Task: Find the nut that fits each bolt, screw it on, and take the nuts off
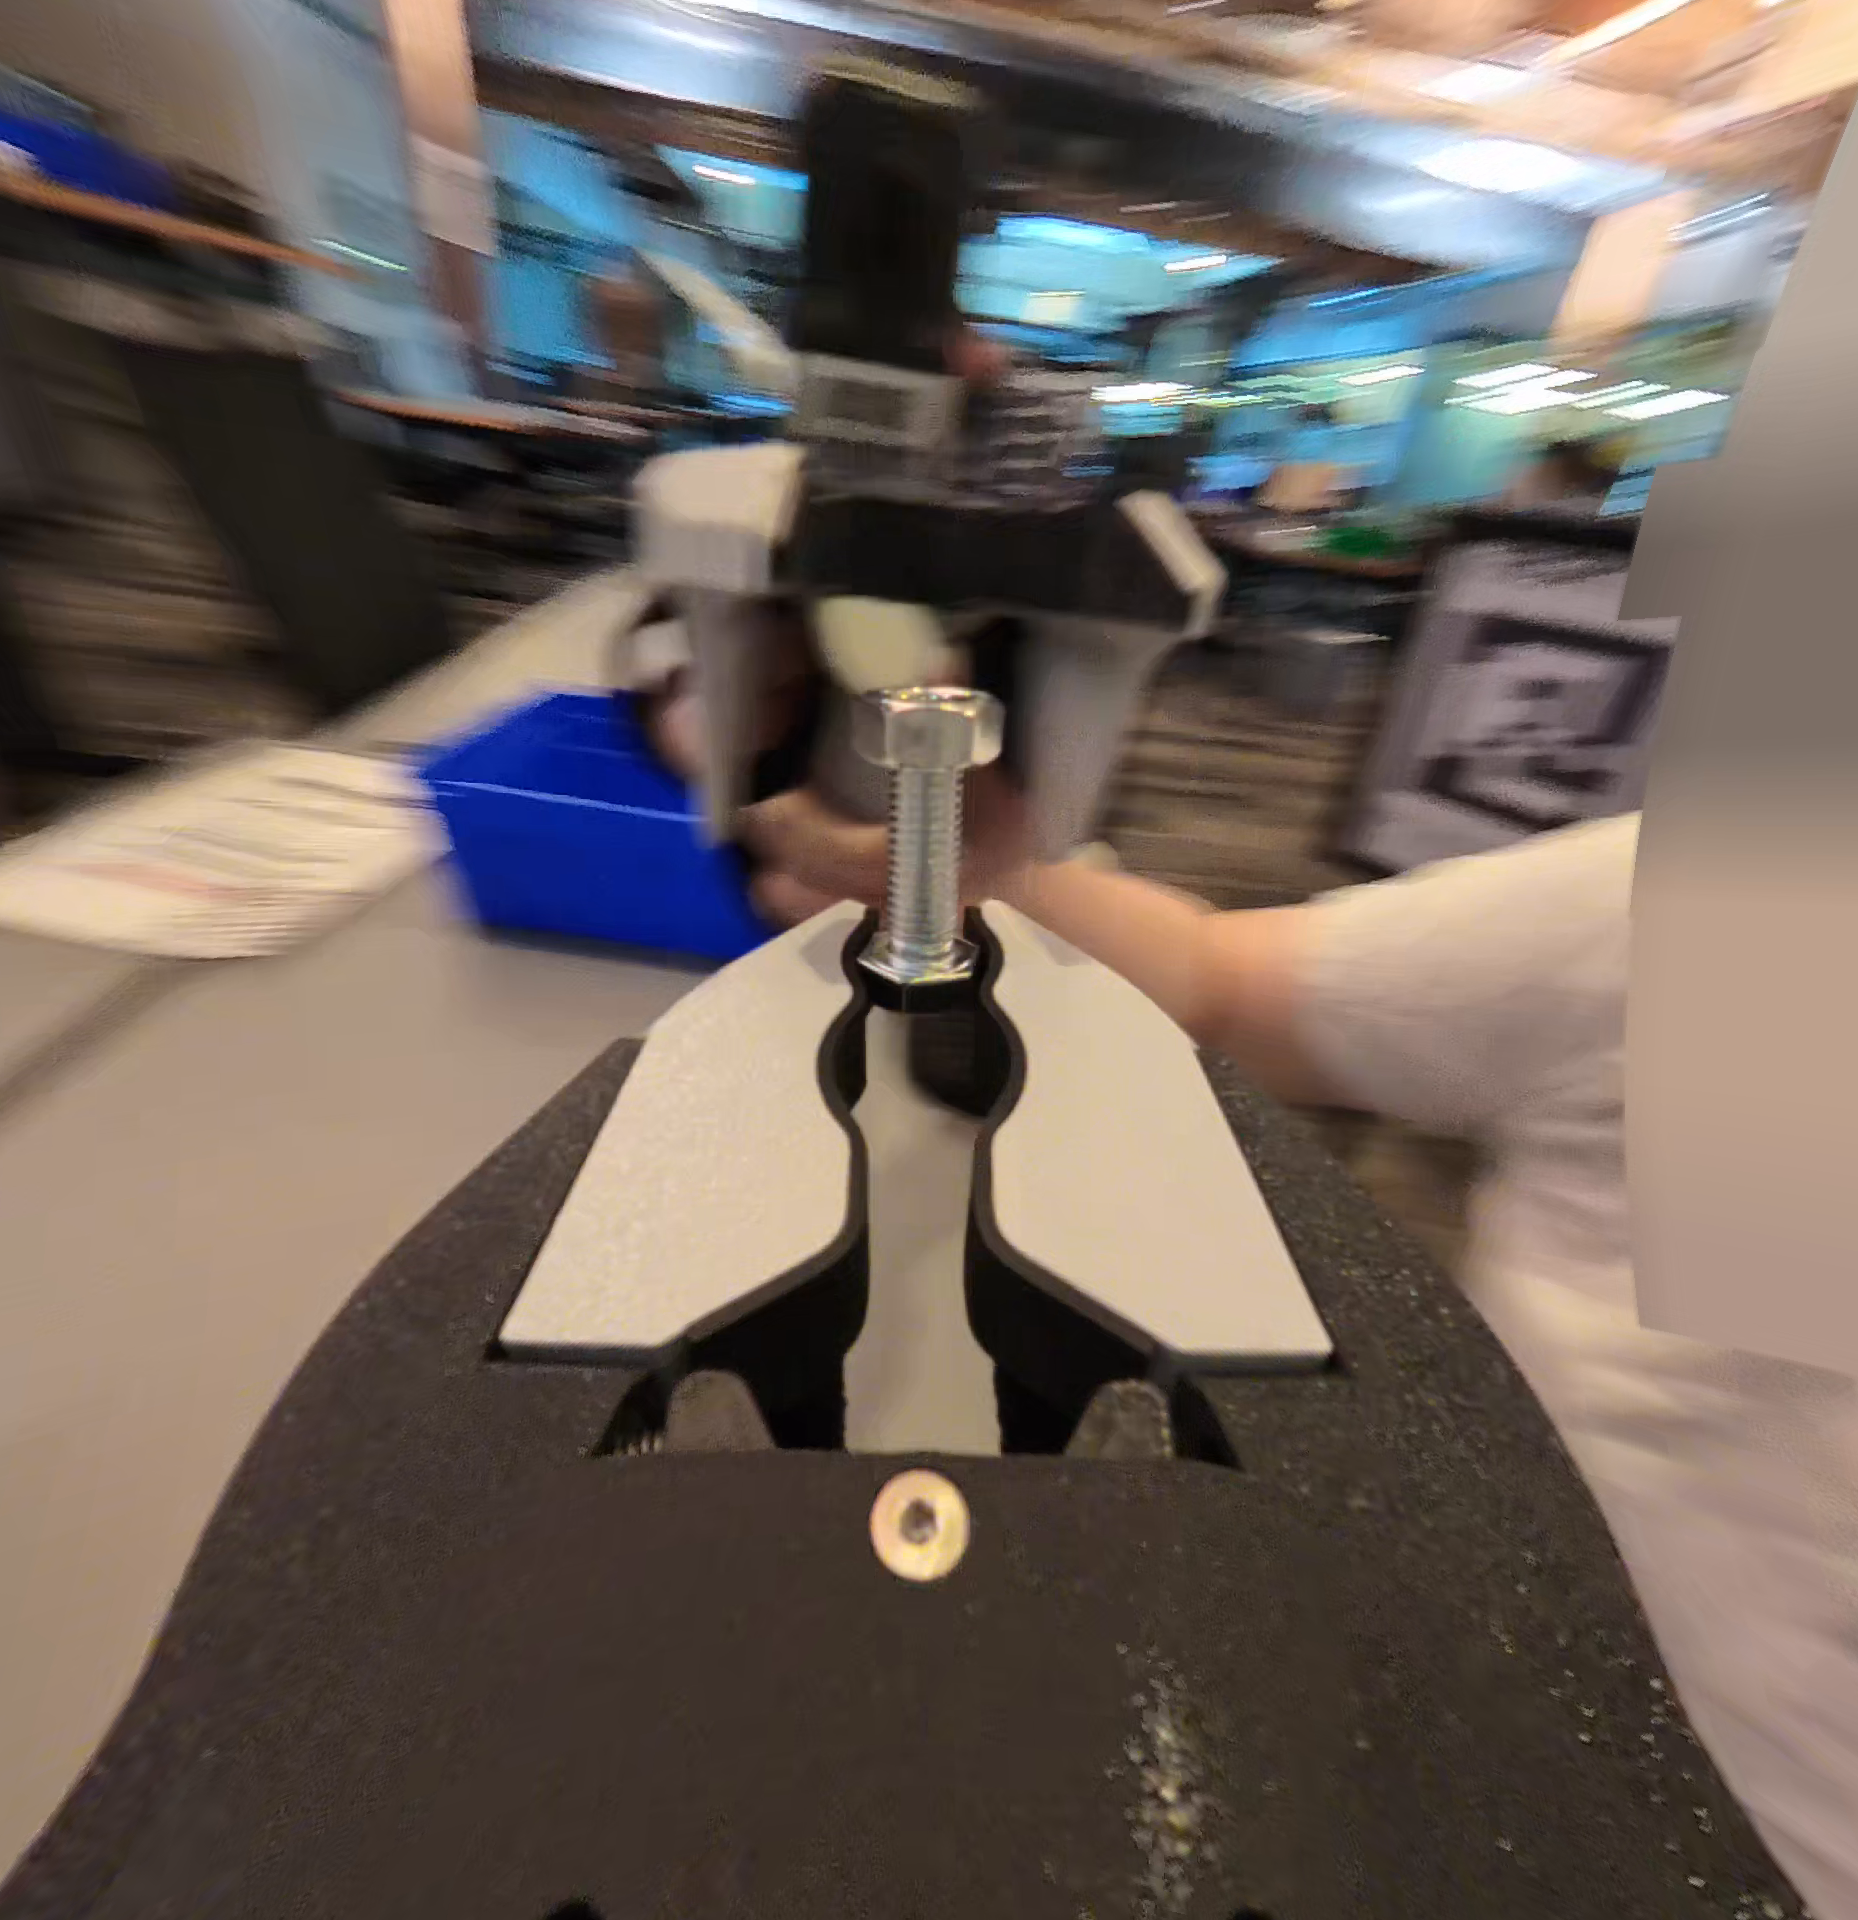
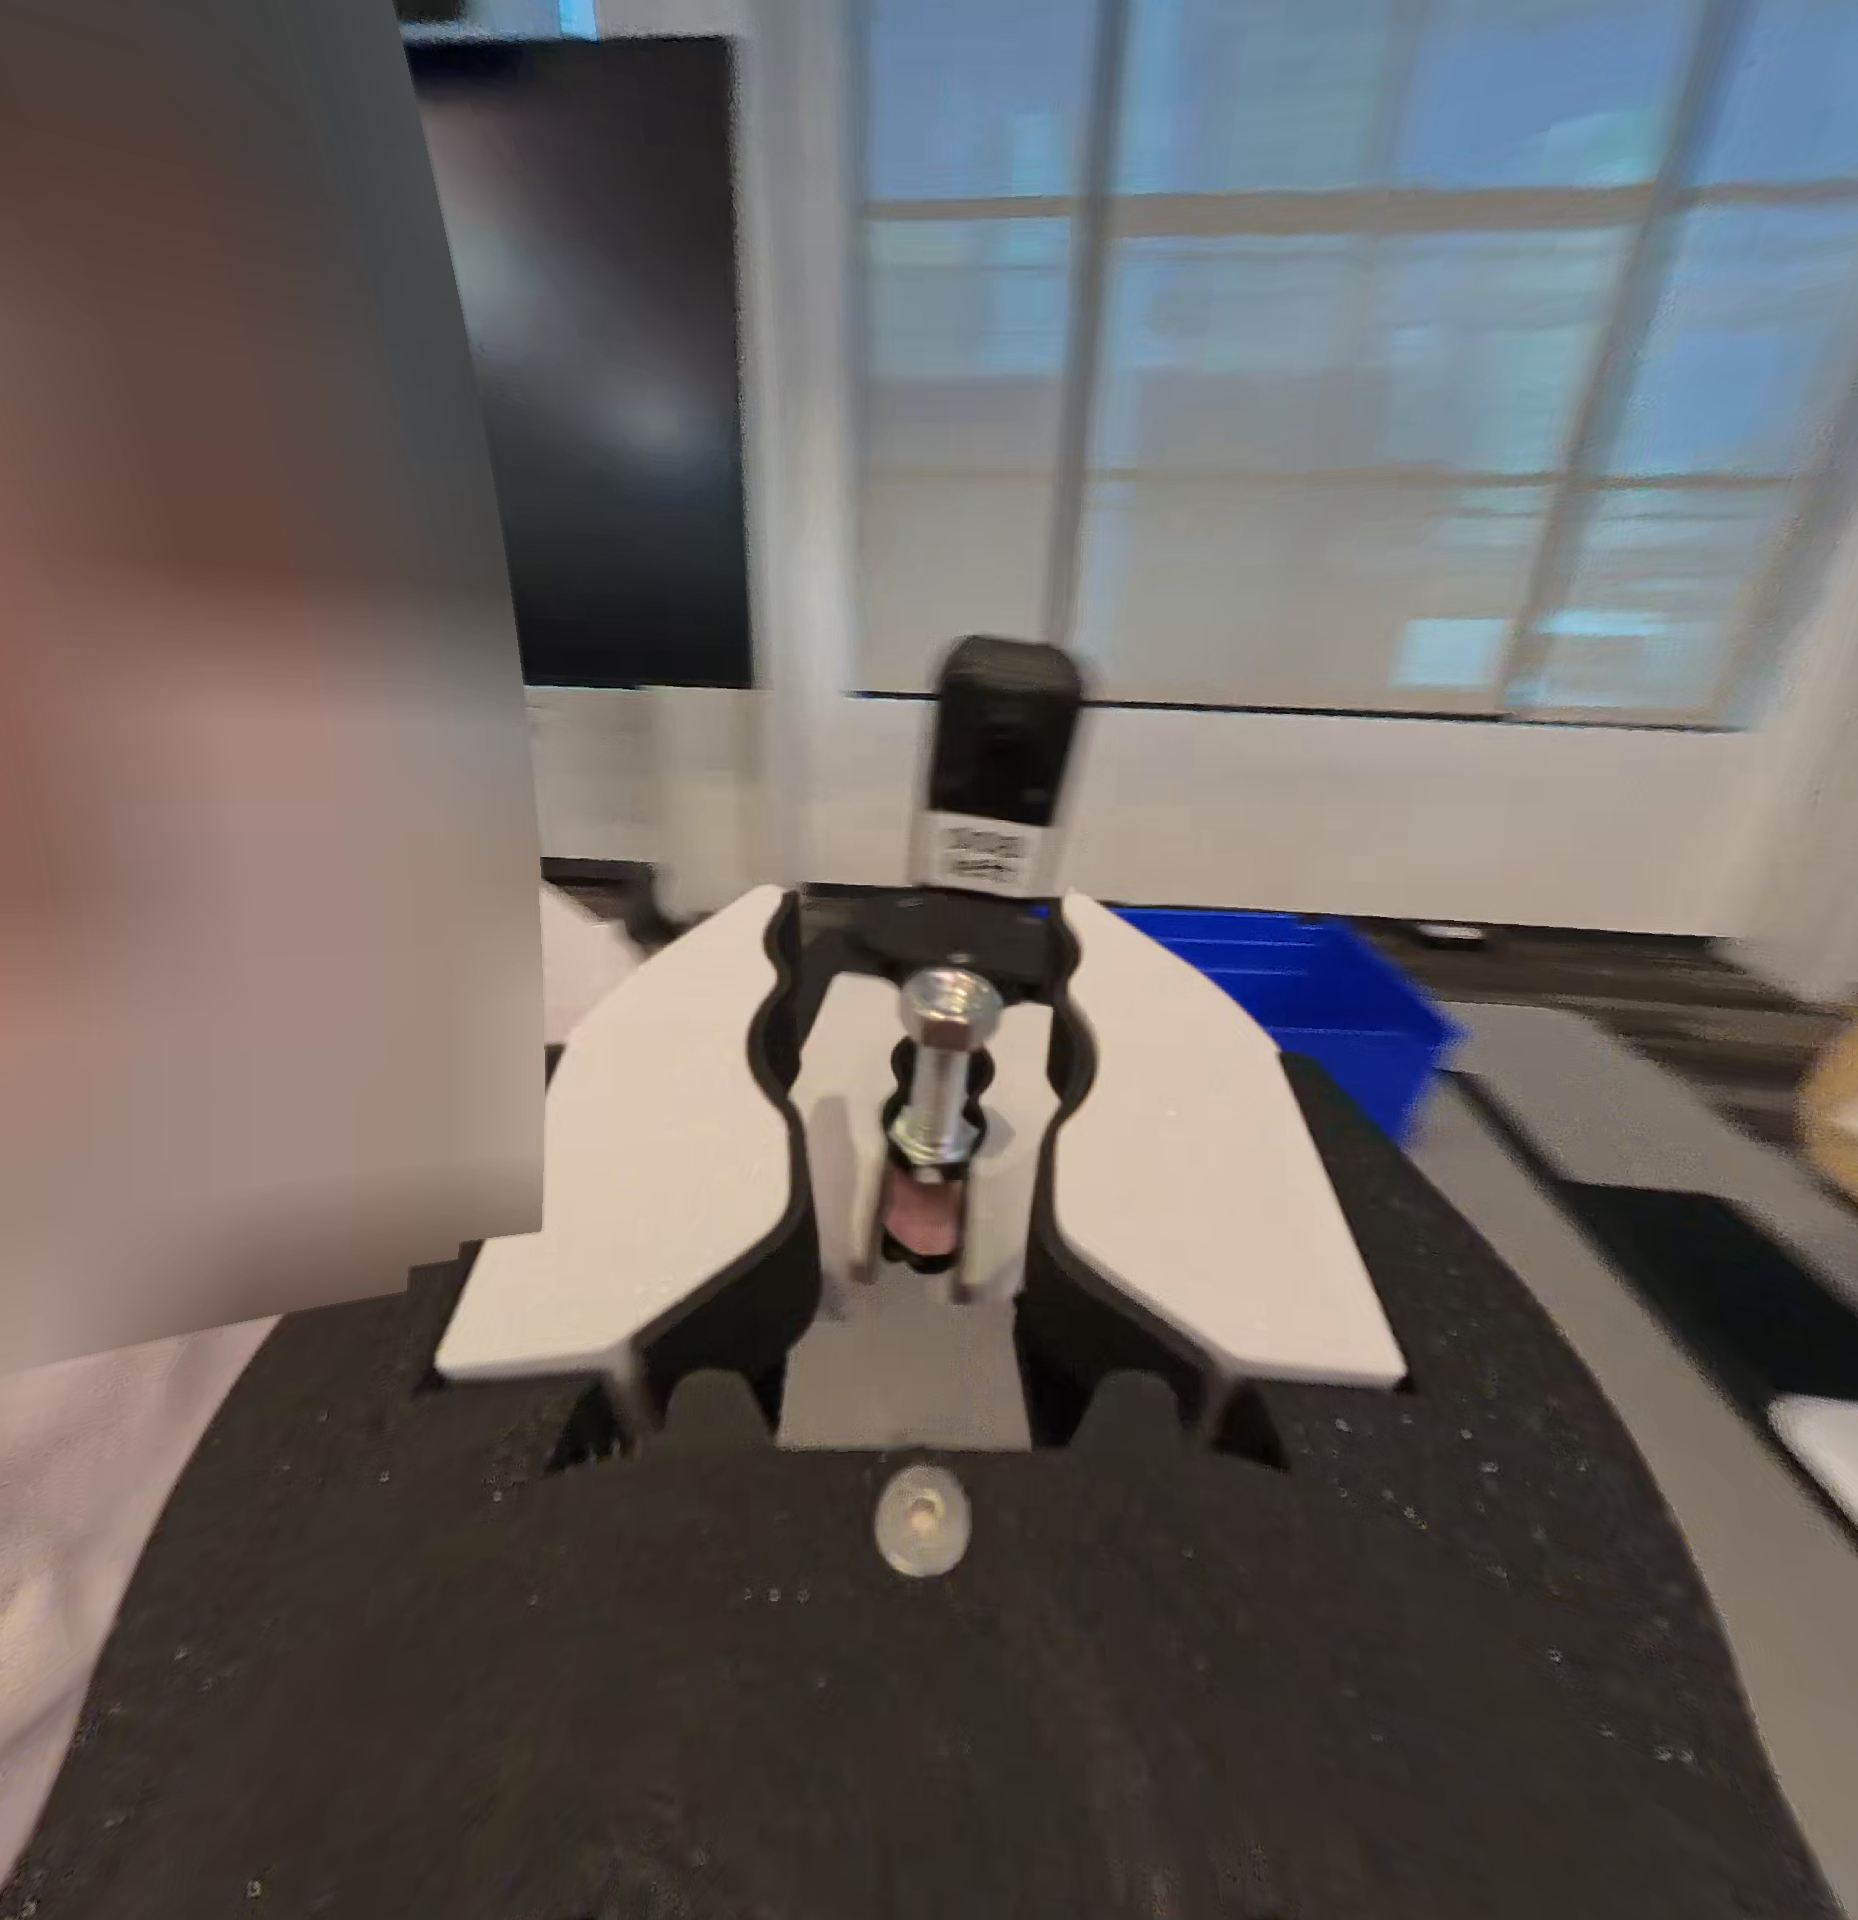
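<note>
A: Left wrist view, item one?
B: Left gripper [image 1: 920, 961], fingers clenched on a nut [image 1: 917, 961] at their tips. Bolt [image 1: 923, 831] threaded through it, long axis standing upright out of the fingers, hex head [image 1: 930, 724] at the top.
A: Beyond it?
B: Right gripper [image 1: 883, 790], facing back, fingers spread either side of the bolt head, seemingly clear of it though blur hides any contact. Blue bin [image 1: 582, 831] on the grey table [image 1: 229, 1091] behind.

A: Right wrist view?
B: Right gripper [image 2: 930, 966], fingers released and wide apart. Bolt [image 2: 940, 1075] lies between them, axis running along the fingers, head [image 2: 951, 1003] farthest out. Nut [image 2: 935, 1132] nearer the camera, held by the left gripper [image 2: 930, 1143] below.
A: Relation for the coming move?
B: Bolt centred in the open right fingers, axis in line with them; they would likely close on the head and turn.
</note>
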Demonstrator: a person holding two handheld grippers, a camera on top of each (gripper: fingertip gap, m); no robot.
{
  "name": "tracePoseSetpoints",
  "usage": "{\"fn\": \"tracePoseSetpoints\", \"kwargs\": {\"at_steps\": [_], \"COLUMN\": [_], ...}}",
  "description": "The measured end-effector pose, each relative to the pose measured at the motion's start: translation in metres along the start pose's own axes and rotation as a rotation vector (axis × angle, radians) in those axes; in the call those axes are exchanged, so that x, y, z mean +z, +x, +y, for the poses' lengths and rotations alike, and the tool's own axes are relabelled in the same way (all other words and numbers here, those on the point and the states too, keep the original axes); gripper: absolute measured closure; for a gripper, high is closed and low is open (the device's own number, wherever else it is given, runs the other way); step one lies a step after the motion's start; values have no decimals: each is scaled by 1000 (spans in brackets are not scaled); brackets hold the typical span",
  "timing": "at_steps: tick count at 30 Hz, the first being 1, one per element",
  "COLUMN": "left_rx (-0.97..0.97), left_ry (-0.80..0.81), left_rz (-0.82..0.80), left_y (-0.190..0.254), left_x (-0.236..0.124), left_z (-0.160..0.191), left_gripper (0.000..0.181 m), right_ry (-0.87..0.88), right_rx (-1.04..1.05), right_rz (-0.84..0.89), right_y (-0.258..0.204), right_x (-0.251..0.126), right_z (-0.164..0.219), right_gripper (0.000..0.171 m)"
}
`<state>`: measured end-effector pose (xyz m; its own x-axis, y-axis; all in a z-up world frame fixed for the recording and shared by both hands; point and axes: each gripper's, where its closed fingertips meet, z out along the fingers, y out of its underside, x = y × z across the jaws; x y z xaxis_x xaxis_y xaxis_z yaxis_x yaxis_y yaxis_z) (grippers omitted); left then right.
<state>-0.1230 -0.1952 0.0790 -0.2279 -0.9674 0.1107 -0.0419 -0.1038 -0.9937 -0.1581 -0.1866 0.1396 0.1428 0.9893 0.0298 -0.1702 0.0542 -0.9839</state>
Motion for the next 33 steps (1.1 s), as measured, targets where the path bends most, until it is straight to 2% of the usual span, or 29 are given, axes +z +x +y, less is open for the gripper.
{"fn": "tracePoseSetpoints", "kwargs": {"at_steps": [2,4,6,11,13,16,19,23,25,29,33], "left_rx": [119,145,128,111,109,112,81,-69,-156,-340,-439], "left_ry": [-8,-10,-16,-14,-8,-10,-15,2,-9,-9,-23], "left_rz": [-241,-325,-352,-376,-369,-329,-141,328,493,744,846], "left_y": [-29,-38,-42,-47,-46,-40,-17,52,76,103,109], "left_x": [-8,-11,-11,-14,-14,-13,-6,3,4,0,-5], "left_z": [0,1,3,2,1,0,-1,-3,1,3,3], "left_gripper": [166,166,166,166,166,166,166,167,167,167,167], "right_ry": [-12,-52,-77,-140,-146,-142,-144,-81,-45,24,58], "right_rx": [-66,-106,-110,-47,-21,-14,7,27,47,86,81], "right_rz": [164,339,419,433,408,341,148,-315,-462,-628,-665], "right_y": [12,28,34,40,40,35,16,-38,-57,-76,-79], "right_x": [0,-1,0,4,4,4,4,-13,-15,-16,-16], "right_z": [-4,0,7,23,26,24,20,11,12,14,16], "right_gripper": [129,133,136,141,152,154,154,154,154,154,154]}}
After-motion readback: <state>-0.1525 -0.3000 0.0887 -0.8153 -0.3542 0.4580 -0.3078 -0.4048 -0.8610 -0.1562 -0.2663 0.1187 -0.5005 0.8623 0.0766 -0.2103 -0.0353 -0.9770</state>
